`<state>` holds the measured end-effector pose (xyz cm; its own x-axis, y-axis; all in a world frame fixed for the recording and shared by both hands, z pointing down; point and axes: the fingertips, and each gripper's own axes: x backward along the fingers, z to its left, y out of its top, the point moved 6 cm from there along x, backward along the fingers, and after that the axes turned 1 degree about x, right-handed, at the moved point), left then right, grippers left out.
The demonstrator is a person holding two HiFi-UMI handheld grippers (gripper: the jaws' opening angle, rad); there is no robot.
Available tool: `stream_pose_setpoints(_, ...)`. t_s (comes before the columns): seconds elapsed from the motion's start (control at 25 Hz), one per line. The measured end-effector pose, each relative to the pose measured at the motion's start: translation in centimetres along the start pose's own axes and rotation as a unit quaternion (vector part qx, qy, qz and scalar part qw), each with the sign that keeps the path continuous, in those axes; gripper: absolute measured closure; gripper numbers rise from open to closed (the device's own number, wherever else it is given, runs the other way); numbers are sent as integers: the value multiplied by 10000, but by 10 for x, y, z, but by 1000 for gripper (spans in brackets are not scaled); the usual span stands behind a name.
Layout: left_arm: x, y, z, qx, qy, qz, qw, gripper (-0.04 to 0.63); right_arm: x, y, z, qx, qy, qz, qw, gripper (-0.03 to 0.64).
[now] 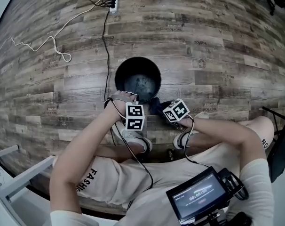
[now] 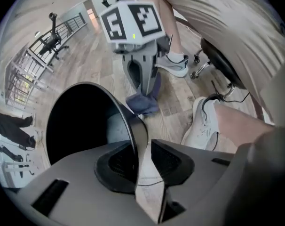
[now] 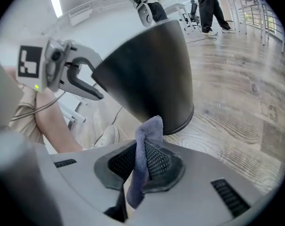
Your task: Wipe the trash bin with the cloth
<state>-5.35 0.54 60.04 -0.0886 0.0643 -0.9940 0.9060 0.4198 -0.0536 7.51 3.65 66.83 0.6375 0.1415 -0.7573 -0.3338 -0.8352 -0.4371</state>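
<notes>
A black trash bin (image 1: 138,79) stands on the wooden floor in front of the seated person's feet. My left gripper (image 1: 132,108) points down at its near rim. In the left gripper view the bin (image 2: 81,126) has its rim between the jaws of the left gripper (image 2: 142,161), which stand apart: one pad lies by the rim and a gap shows on the other side. My right gripper (image 3: 141,166) is shut on a blue cloth (image 3: 145,149), just short of the bin's outer wall (image 3: 152,69). The cloth (image 1: 156,105) hangs by the bin's near right side.
A power strip (image 1: 113,3) and its cables (image 1: 53,41) lie on the floor beyond the bin. The person's shoes (image 1: 133,138) rest close behind the grippers. A screen device (image 1: 199,197) sits at the bottom right, with a black chair (image 1: 279,149) at the right edge.
</notes>
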Motion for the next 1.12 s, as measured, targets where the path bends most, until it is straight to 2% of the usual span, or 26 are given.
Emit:
stream_pose_setpoints(0.08, -3, 1, 1, -131, 202, 124, 9996, 540, 21, 7, 14, -84, 110, -190, 9997, 583)
stream_pose_setpoints(0.2, -5, 4, 0, -145, 260, 210, 9993, 551, 45, 23, 35, -192, 269, -577, 9978, 583)
stream_pose_setpoints(0.44, -3, 14, -1, 231, 145, 149, 9995, 558, 54, 57, 50, -169, 271, -1146, 9929, 583)
stream_pose_setpoints(0.6, -4, 24, 0, 483, 193, 89, 9986, 560, 40, 58, 39, -94, 214, -1010, 9946, 583)
stream_pose_setpoints(0.84, -5, 28, 3, 650, 178, -38, 9977, 560, -5, 37, 5, 394, -77, -581, 9975, 583)
stream_pose_setpoints(1.12, -5, 28, 5, 677, 201, -93, 9975, 560, -69, 8, -39, 146, -644, -146, 9977, 583)
